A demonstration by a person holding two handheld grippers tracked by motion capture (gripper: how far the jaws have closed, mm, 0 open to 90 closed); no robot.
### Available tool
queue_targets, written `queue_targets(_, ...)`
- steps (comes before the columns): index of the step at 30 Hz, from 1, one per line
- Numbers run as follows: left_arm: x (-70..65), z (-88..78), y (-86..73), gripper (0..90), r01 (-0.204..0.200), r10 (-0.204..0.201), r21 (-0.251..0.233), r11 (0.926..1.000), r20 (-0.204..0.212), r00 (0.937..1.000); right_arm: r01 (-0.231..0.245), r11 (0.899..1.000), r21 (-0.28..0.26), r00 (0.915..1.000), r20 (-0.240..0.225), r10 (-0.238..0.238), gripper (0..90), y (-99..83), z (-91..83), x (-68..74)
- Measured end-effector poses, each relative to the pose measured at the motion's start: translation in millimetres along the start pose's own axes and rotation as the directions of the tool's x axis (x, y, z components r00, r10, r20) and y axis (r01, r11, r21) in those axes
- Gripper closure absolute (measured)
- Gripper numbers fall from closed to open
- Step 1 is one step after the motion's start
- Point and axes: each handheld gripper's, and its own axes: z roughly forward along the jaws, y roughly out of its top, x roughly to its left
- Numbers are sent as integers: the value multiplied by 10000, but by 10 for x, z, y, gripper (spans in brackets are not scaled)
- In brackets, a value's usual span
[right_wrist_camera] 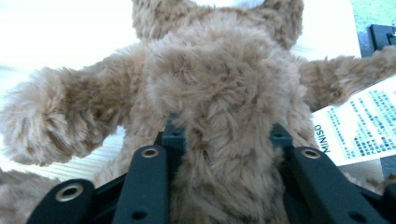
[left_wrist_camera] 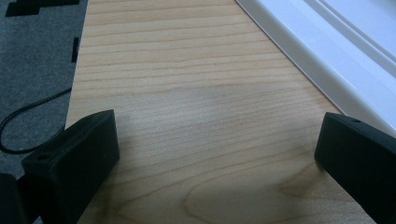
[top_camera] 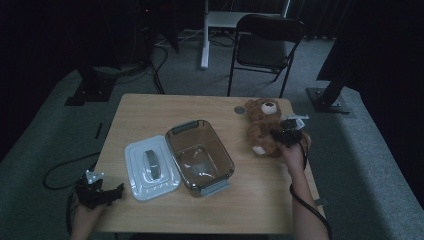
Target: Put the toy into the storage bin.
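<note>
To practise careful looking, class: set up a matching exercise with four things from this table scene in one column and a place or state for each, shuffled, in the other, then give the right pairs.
1 teddy bear
2 white lid
3 clear container
4 left gripper

A open over bare wood
B squeezed by the right gripper
C empty, mid-table
D flat, left of the container

Pairs: 1-B, 2-D, 3-C, 4-A

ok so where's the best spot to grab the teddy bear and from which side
Grip the teddy bear across its soft belly, coming in from its leg end along the tabletop. It lies on its back with arms spread, so the torso is the narrowest squeezable part, clear of the paper tag. The right gripper already straddles the belly there, its jaws pressing into the fur on both sides.
</note>
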Motion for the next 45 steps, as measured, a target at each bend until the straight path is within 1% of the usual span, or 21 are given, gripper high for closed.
queue_targets(2, 0, 0, 0, 6, 5, -5, -3, 10000, 1, 10000, -151, 9998, -105, 9999, -79, 150, 662, 10, -25, -21)
queue_targets(4, 0, 0, 0, 6, 0, 0, -1, 10000, 2, 10000, -165, 9997, -151, 9998, -137, 163, 671, 11, -47, -32)
queue_targets(9, 0, 0, 0, 6, 6, -6, -4, 10000, 2, 10000, 94, 9996, -259, 9998, -152, -98, 695, 4, -116, -11)
queue_targets(12, -1, 0, 0, 6, 7, -7, -4, 10000, 1, 10000, 60, 9994, -333, 9999, -160, -65, 706, -6, -151, 0)
queue_targets(18, 0, 0, 0, 6, 8, -8, -6, 10000, 4, 10000, -4, 9988, -481, 9994, -355, -13, 713, -27, -230, 9)
queue_targets(23, -1, 0, 0, 6, 7, -7, -5, 10000, 0, 10000, -14, 9980, -624, 9993, -366, -9, 715, -30, -330, 31)
queue_targets(27, 0, 0, 0, 6, 7, -7, -7, 10000, 3, 10000, -1, 9965, -841, 9988, -481, -40, 719, -8, -460, 63)
queue_targets(35, -3, 1, 1, 6, 23, -23, -4, 10000, -18, 10000, 141, 9890, -1474, 9963, -823, -265, 719, 93, -806, 213)
queue_targets(38, -3, 1, 1, 6, 25, -25, -4, 10000, -18, 10000, 181, 9872, -1586, 9956, -881, -324, 719, 105, -854, 239)
queue_targets(39, -3, 1, 1, 6, 23, -23, -3, 10000, -19, 10000, 303, 9820, -1867, 9936, -1012, -499, 718, 134, -971, 310)
queue_targets(41, -3, 1, 1, 6, 22, -22, -7, 10000, -19, 10000, 405, 9778, -2054, 9922, -1072, -636, 718, 159, -1059, 372)
queue_targets(45, -6, 2, 0, 6, 50, -50, -11, 10000, -33, 10000, 751, 9694, -2337, 9886, -1097, -1030, 718, 202, -1218, 512)
